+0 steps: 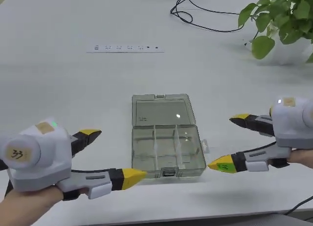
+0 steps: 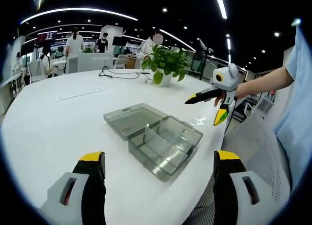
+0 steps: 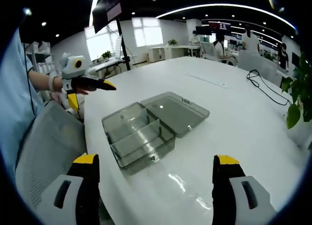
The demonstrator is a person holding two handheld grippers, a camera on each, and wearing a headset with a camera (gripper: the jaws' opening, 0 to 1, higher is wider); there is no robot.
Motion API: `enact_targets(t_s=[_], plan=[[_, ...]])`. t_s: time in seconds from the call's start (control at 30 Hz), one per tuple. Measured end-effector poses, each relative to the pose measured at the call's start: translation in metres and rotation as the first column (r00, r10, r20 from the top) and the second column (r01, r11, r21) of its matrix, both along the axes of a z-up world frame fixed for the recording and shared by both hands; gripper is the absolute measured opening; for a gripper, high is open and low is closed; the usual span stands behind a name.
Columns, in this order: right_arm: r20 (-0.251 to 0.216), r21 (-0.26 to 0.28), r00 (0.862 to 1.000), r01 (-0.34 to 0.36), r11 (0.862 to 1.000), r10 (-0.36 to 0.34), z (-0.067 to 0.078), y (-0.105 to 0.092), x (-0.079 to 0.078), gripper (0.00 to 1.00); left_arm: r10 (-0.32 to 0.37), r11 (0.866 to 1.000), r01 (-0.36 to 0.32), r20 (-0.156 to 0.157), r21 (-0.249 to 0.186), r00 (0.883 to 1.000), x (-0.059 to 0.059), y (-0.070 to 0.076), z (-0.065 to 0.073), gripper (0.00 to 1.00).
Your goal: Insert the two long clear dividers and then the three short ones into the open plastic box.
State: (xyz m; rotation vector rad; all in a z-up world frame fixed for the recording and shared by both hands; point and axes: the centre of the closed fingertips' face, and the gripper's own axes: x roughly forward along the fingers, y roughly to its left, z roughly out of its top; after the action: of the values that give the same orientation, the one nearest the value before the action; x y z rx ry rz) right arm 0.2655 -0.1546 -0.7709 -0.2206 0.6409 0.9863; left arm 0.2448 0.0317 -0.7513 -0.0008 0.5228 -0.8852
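Note:
A clear plastic box (image 1: 168, 169) lies open on the white table, its lid (image 1: 161, 111) flat behind the base. Clear dividers (image 1: 154, 146) stand upright inside the base and split it into compartments. My left gripper (image 1: 113, 155) is open at the box's left, nothing between its yellow-tipped jaws. At the right of the box my right gripper (image 1: 229, 142) is open and holds nothing. The left gripper view has the box (image 2: 165, 144) ahead of the left gripper (image 2: 159, 157), with the right gripper (image 2: 204, 110) beyond. From the right gripper (image 3: 156, 160) I see the box (image 3: 136, 137) and the left gripper (image 3: 90, 94).
A white power strip (image 1: 124, 48) lies further back on the table (image 1: 58, 89). A black cable (image 1: 195, 15) and a potted plant (image 1: 281, 20) are at the far right. A grey mesh chair (image 3: 48, 152) stands by the near edge. People stand in the room behind.

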Motion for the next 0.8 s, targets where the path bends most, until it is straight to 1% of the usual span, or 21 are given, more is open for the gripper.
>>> enact_targets(t_s=[0.03,0.07,0.1,0.13,0.17,0.23,0.27,0.3,0.37,0.43,0.47,0.5,0.53,0.57,0.6,0.63,0.67,0.7,0.73,0.77,0.8], plan=[[-0.010,-0.019,1.000,-0.016,1.000,0.016,-0.002,-0.003,-0.002,0.96,-0.001,1.000,0.001,0.000,0.004,1.000,0.000,0.000,0.000,0.94],[-0.005,-0.032,1.000,-0.028,0.999,0.028,-0.003,-0.005,-0.002,0.95,0.001,1.000,-0.001,0.000,0.004,1.000,0.000,0.001,0.001,0.94],[0.001,-0.066,0.998,-0.055,0.996,0.056,-0.005,-0.010,-0.003,0.95,0.003,1.000,-0.003,0.001,0.003,1.000,0.000,0.001,0.001,0.94],[-0.002,-0.087,0.997,-0.072,0.994,0.072,-0.007,-0.012,-0.003,0.95,0.004,1.000,-0.004,0.001,0.004,1.000,0.000,0.001,0.001,0.94],[-0.007,-0.121,0.996,-0.092,0.988,0.091,-0.009,-0.016,-0.004,0.95,0.005,1.000,-0.005,0.001,0.005,1.000,0.000,0.002,0.001,0.94],[-0.014,-0.143,0.992,-0.123,0.982,0.122,-0.011,-0.017,-0.004,0.95,0.005,1.000,-0.005,-0.001,0.011,1.000,0.000,0.002,0.001,0.94],[-0.015,-0.163,0.989,-0.146,0.976,0.145,-0.012,-0.019,-0.005,0.94,0.004,1.000,-0.004,-0.001,0.011,1.000,0.000,0.001,0.000,0.94],[-0.015,-0.195,0.986,-0.169,0.966,0.169,-0.014,-0.021,-0.004,0.94,0.006,1.000,-0.006,-0.003,0.011,1.000,-0.001,0.001,0.000,0.94],[-0.027,-0.209,0.979,-0.204,0.956,0.203,-0.016,-0.021,-0.005,0.93,0.008,1.000,-0.008,-0.002,0.009,1.000,-0.001,0.000,0.000,0.94],[-0.041,-0.244,0.970,-0.243,0.939,0.241,-0.020,-0.022,-0.006,0.91,0.008,1.000,-0.008,-0.002,0.009,1.000,-0.002,-0.001,0.000,0.94],[-0.042,-0.259,0.964,-0.263,0.929,0.261,-0.021,-0.023,-0.006,0.91,0.007,1.000,-0.007,-0.002,0.010,1.000,-0.002,-0.002,0.000,0.94],[-0.044,-0.303,0.957,-0.286,0.909,0.286,-0.025,-0.026,-0.005,0.90,0.004,1.000,-0.004,-0.003,0.011,1.000,-0.003,-0.003,0.000,0.93],[-0.064,-0.321,0.953,-0.299,0.898,0.295,-0.029,-0.028,-0.006,0.88,0.002,1.000,-0.002,-0.002,0.014,1.000,-0.004,-0.003,-0.001,0.94],[-0.060,-0.350,0.946,-0.319,0.881,0.318,-0.033,-0.029,-0.003,0.86,0.000,1.000,0.000,-0.001,0.017,1.000,-0.004,-0.004,-0.001,0.94],[-0.064,-0.366,0.941,-0.333,0.869,0.333,-0.035,-0.029,-0.002,0.84,-0.001,1.000,0.001,0.000,0.020,1.000,-0.004,-0.003,-0.001,0.93],[-0.095,-0.393,0.935,-0.351,0.850,0.342,-0.040,-0.033,-0.004,0.80,-0.002,1.000,0.002,0.000,0.021,1.000,-0.004,-0.003,-0.001,0.93],[-0.101,-0.395,0.927,-0.371,0.840,0.362,-0.042,-0.031,-0.005,0.78,-0.001,1.000,0.001,0.000,0.018,1.000,-0.004,-0.003,-0.001,0.93],[-0.121,-0.406,0.915,-0.399,0.822,0.385,-0.046,-0.031,-0.007,0.73,-0.001,1.000,0.001,0.000,0.016,1.000,-0.004,-0.004,-0.001,0.93],[-0.137,-0.416,0.912,-0.408,0.813,0.387,-0.048,-0.031,-0.008,0.70,-0.001,1.000,0.001,0.000,0.018,1.000,-0.004,-0.004,-0.001,0.93],[-0.151,-0.420,0.904,-0.426,0.801,0.401,-0.052,-0.033,-0.009,0.67,0.000,1.000,0.000,0.000,0.019,1.000,-0.003,-0.003,-0.001,0.93],[-0.152,-0.431,0.897,-0.438,0.789,0.415,-0.055,-0.036,-0.007,0.64,0.001,1.000,-0.001,-0.001,0.018,1.000,-0.003,-0.003,-0.001,0.93]])
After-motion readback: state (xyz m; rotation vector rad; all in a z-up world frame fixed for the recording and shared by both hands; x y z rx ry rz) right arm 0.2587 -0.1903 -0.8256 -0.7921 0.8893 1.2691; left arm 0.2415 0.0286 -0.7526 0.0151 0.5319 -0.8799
